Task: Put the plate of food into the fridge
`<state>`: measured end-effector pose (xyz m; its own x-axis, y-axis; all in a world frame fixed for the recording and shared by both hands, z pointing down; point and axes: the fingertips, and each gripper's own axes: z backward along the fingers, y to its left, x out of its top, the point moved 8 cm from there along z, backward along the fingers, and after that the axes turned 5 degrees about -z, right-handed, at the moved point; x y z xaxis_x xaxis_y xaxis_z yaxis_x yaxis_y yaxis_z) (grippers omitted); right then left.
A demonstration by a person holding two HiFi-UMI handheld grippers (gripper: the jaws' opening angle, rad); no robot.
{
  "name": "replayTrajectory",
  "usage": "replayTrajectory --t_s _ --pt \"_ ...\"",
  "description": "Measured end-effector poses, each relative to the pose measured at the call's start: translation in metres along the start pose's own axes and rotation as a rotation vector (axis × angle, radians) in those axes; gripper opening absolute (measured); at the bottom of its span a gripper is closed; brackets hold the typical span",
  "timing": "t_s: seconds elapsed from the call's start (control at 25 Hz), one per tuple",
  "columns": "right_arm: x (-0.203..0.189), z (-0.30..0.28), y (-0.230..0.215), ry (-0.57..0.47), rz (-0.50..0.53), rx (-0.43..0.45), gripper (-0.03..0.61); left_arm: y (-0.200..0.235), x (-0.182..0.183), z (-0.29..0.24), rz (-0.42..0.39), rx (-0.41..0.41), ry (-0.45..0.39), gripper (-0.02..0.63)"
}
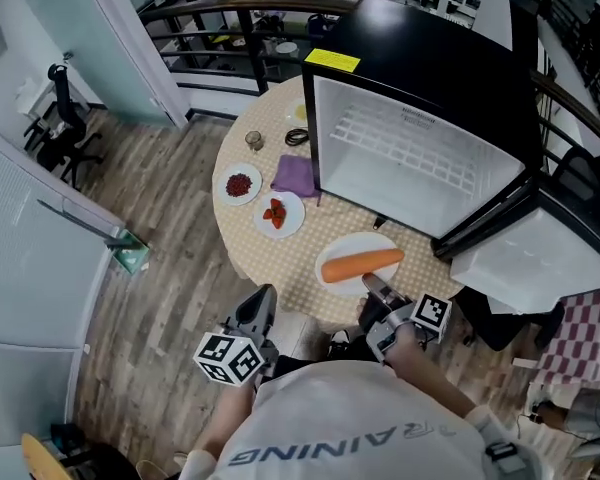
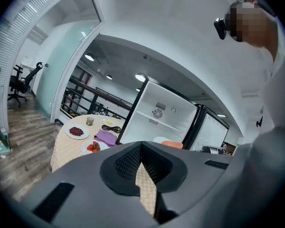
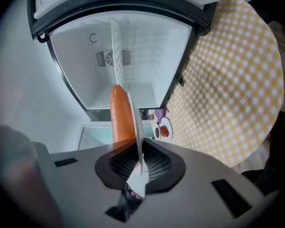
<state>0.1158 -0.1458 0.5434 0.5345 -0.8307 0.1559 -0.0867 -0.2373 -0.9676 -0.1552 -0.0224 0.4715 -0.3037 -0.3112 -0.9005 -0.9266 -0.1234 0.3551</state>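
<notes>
A white plate [image 1: 352, 241] carrying a long orange piece of food [image 1: 362, 264] hangs over the near side of the round checked table [image 1: 280, 258]. My right gripper [image 1: 372, 286] is shut on the plate's near rim. In the right gripper view the plate [image 3: 135, 127] shows edge-on between the jaws, the orange food [image 3: 121, 113] on its left side. The open fridge [image 3: 147, 75] with its wire shelf [image 3: 115, 46] lies straight ahead. The fridge [image 1: 410, 158] stands on the table, door [image 1: 540, 253] swung out to the right. My left gripper [image 1: 260, 303] hangs low by the table's near edge, shut and holding nothing.
Left of the fridge on the table lie a plate of dark red bits [image 1: 240, 185], a plate of red pieces [image 1: 277, 214], a purple cloth [image 1: 296, 175], a black cable [image 1: 297, 136] and a small glass [image 1: 254, 141]. A railing [image 1: 210, 28] runs behind the table.
</notes>
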Motion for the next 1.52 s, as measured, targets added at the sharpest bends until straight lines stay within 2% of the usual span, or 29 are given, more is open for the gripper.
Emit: replayTrajectory --t_s 0.4,0.64,0.84,1.12,1.28,1.52 --pt "0.036 -0.001 -0.002 -0.114 -0.035 -0.005 0.040 0.008 0.011 -0.061 -0.022 -0.092 0.052 0.008" --pt "0.037 0.001 -0.001 -0.276 -0.054 -0.011 0.040 0.023 0.025 -0.106 -0.070 -0.257 0.100 0.008" --pt "0.018 -0.012 0.008 -0.426 -0.082 0.026 0.040 0.049 0.051 -0.137 -0.135 -0.397 0.141 0.008" --pt "-0.005 -0.028 0.007 -0.566 -0.112 0.024 0.040 0.069 0.070 -0.164 -0.177 -0.545 0.160 0.008" --pt "-0.005 -0.029 0.006 -0.608 -0.133 0.007 0.040 0.076 0.071 -0.167 -0.182 -0.572 0.169 0.008" --pt "0.015 -0.036 0.005 -0.634 -0.155 -0.004 0.040 0.077 0.071 -0.162 -0.172 -0.567 0.157 0.008"
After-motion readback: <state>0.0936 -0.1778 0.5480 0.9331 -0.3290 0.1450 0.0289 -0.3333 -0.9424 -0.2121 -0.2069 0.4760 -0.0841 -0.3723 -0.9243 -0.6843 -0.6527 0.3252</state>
